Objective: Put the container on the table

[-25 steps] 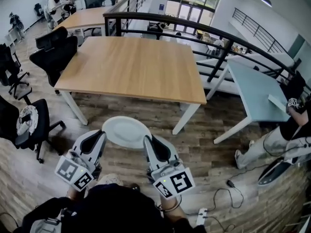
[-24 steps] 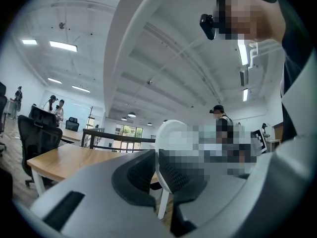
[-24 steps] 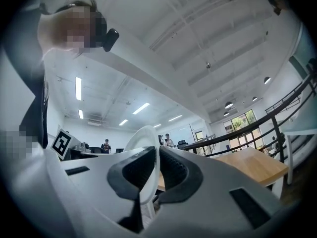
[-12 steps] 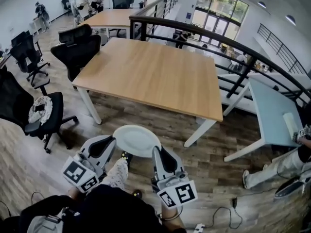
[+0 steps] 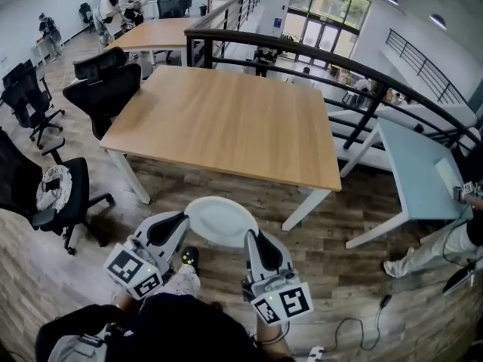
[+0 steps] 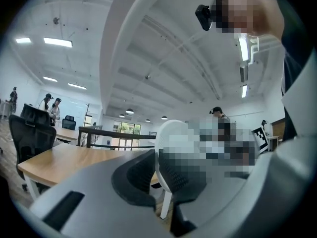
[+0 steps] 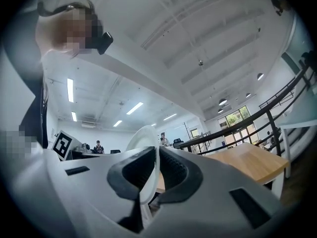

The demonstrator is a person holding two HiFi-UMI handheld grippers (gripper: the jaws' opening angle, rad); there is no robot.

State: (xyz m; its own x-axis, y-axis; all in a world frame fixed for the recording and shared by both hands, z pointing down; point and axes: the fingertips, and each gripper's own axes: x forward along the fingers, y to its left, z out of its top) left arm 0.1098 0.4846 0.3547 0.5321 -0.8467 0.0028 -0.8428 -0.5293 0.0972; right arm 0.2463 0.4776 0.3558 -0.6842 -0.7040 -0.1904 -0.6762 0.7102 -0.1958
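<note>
The container (image 5: 221, 221) is a shallow round white dish, held level above the wood floor in front of me. My left gripper (image 5: 183, 219) is shut on its left rim and my right gripper (image 5: 250, 236) on its right rim. The left gripper view has the rim (image 6: 166, 133) standing edge-on, pinched by the dark pads of the left gripper (image 6: 154, 165). The right gripper (image 7: 156, 167) clamps the thin white rim (image 7: 143, 135) in the same way. The wooden table (image 5: 226, 123) stands just beyond the dish, its near edge a short way ahead.
Black office chairs (image 5: 98, 89) stand at the table's left, another (image 5: 45, 191) nearer me. A black railing (image 5: 339, 59) runs behind the table. A pale blue table (image 5: 411, 168) and a person (image 5: 468, 225) are at the right. A cable (image 5: 362, 319) lies on the floor.
Both grippers have carried the container a little closer to the wooden table. Both still grip the rim as before. A shoe now shows below the dish.
</note>
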